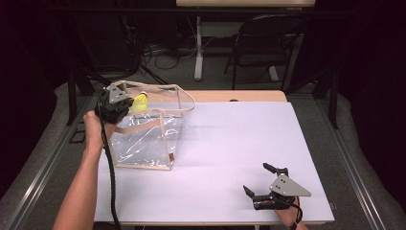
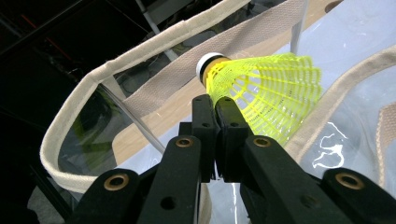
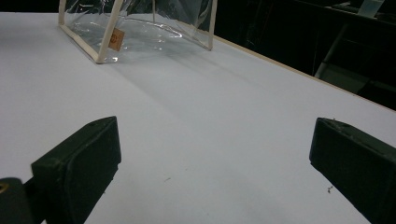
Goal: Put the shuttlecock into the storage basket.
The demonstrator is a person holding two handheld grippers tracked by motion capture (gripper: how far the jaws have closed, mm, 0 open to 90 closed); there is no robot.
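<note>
High view: my left gripper [image 1: 128, 103] is raised at the table's [image 1: 230, 143] far left corner, just over the mouth of the clear bag [image 1: 146, 139], closed on a yellow shuttlecock [image 1: 140, 102]. Left gripper view: the jaws meet on the near edge of the mesh skirt, close to the white cork; the shuttlecock [image 2: 261, 95] lies ahead of and slightly right of the jaws, its long axis running crosswise to them, cork toward the left, skirt flaring right. Below and beyond it the bag's fabric rim [image 2: 140, 51] curves round the opening, so the shuttlecock appears to hang inside the rim's outline, above the cavity; I judge a release or short descent would put it in. My left forearm [image 1: 84, 182] reaches straight forward along the left edge, hand level with the rim. My right gripper [image 1: 262, 181] rests low on the near right of the table, well apart from the bag, jaws spread wide and holding nothing; the left is plainly nearer.
</note>
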